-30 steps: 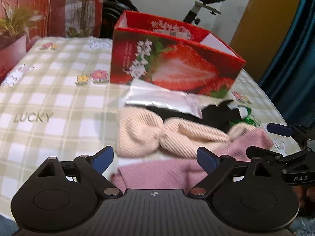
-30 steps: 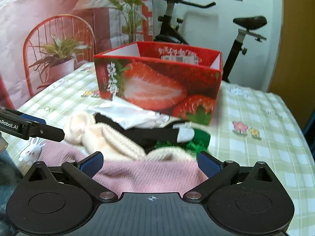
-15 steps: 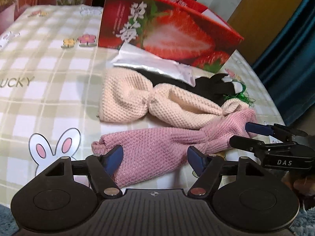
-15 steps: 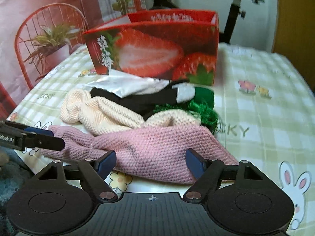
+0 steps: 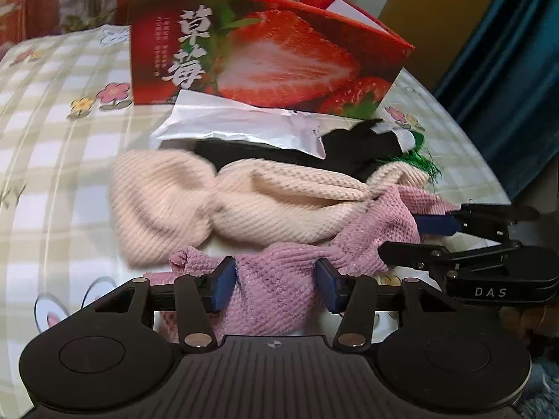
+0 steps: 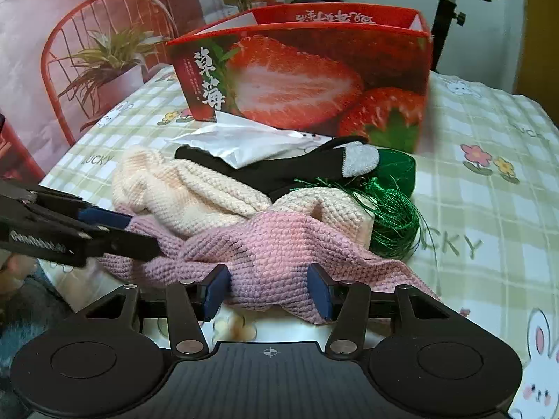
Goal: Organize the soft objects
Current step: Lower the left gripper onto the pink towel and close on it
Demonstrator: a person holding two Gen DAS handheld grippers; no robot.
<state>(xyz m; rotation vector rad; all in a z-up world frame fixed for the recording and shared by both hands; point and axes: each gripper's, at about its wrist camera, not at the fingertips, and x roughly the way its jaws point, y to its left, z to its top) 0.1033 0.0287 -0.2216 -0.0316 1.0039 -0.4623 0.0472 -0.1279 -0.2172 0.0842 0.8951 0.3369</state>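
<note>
- Grasping step, as I judge it: both grippers sit at the near edge of a pile of soft items, each astride the pink knit band (image 5: 276, 279), which lies closest to the person on the checked tablecloth (image 5: 52, 139).
- Left gripper (image 5: 276, 281): its jaws have just been closing, with the band's left portion between the 2 blue pads (image 5: 223, 282). The knit bulges in the gap and meets both pads, so it reads as a grip taking hold, though perhaps not yet firm.
- Right gripper (image 6: 267, 291): its jaws have just been closing too, around the band's right portion. Both pads press into the fabric there.
- Each gripper shows in the other's view, coming in from the side at the far end of the same band, so the 2 hold it at well-separated spots.
- Cream knit band (image 5: 216, 206) lies just behind, overlapping the pink one. Behind that sit a black glove (image 6: 279, 174) with a grey fingertip, a silver foil pouch (image 5: 241, 129) and a bunch of green tinsel (image 6: 391, 216).
- Open red strawberry box (image 6: 307, 76) stands upright behind the pile and looks like the likely place for these items; none is visibly inside it.
- Next move, in my view: finish the squeeze, then lift both ends together so the pink band peels away without dragging the cream one, whose edge rests against it.
</note>
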